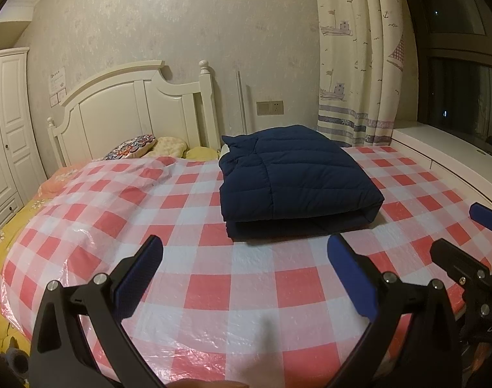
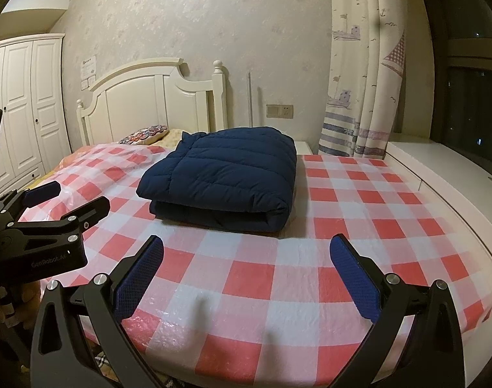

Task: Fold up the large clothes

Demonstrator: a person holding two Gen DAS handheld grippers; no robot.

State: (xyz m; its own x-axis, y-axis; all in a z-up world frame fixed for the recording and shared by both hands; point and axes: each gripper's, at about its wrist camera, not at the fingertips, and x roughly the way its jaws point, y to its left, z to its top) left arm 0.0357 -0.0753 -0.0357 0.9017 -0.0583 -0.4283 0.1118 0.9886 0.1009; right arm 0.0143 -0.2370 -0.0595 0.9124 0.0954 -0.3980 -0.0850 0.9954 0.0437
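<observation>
This is a bedroom in a home. There is a big bed [image 1: 246,291] with a white headboard [image 1: 132,110] and pillows [image 1: 132,150], a white wardrobe [image 1: 3,129] by the wall, and curtains [image 1: 359,64] with little boats beside a dark window [image 1: 465,80].

A red-and-white checked plastic sheet [image 1: 213,274] covers the bed, with a white headboard [image 1: 132,110], a patterned pillow [image 1: 132,150] and a yellow floral bedsheet [image 1: 6,236] at far left, a white wardrobe [image 1: 3,135] beyond, and a boat-print curtain [image 1: 352,58] by the dark window [image 1: 462,90] at right.
</observation>
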